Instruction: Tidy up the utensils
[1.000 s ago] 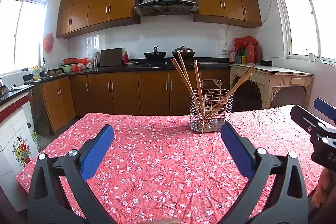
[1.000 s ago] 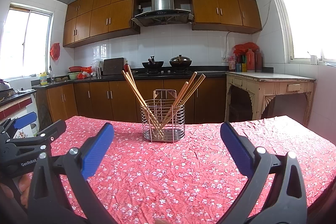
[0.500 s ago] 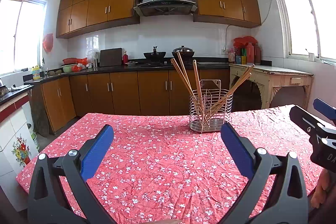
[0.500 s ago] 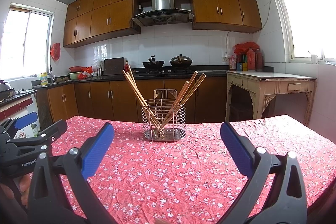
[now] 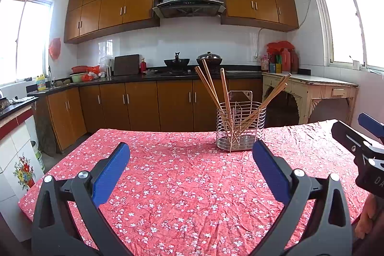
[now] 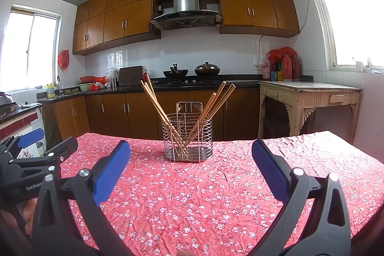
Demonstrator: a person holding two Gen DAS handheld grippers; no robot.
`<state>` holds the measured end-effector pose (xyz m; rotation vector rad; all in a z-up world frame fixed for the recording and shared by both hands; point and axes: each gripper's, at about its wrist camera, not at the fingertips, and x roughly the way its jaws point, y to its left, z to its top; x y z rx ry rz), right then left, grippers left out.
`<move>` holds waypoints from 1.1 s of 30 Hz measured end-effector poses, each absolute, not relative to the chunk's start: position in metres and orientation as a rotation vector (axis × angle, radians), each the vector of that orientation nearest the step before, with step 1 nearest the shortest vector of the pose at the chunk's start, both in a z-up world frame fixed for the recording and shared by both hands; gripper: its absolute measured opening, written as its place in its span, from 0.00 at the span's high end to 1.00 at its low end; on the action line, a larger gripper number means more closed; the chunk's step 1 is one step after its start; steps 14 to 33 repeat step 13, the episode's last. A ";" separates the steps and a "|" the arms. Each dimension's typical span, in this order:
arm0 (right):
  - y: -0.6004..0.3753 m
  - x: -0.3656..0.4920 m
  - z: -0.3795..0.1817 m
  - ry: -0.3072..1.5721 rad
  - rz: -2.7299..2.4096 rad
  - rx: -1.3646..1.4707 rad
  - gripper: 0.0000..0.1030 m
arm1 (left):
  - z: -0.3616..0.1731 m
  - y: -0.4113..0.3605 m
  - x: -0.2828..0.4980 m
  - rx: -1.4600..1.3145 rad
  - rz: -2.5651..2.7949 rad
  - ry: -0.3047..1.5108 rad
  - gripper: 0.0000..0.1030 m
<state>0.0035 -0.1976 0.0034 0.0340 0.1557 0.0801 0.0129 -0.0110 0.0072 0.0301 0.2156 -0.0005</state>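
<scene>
Left wrist view: the left gripper (image 5: 190, 152) is held wide open and empty, unchanged; the wire holder (image 5: 240, 128) with chopsticks (image 5: 211, 88) stands on the table (image 5: 180, 184). Right wrist view: the right gripper (image 6: 190, 152) is likewise spread, nothing shifted.

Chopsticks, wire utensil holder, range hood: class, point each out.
chopsticks (image 6: 156, 100), right wrist view, shaft of a left-leaning stick.
wire utensil holder (image 6: 168, 136), right wrist view, left wire wall.
range hood (image 5: 188, 5), left wrist view, dark canopy.
</scene>
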 end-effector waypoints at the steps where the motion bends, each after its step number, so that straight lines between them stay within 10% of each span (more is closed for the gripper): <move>1: -0.198 0.005 0.004 0.156 0.081 0.034 0.04 | 0.007 -0.011 0.013 0.029 0.001 0.215 0.02; 33: -0.197 0.005 0.004 0.156 0.082 0.035 0.04 | 0.004 -0.012 0.014 0.023 -0.003 0.225 0.02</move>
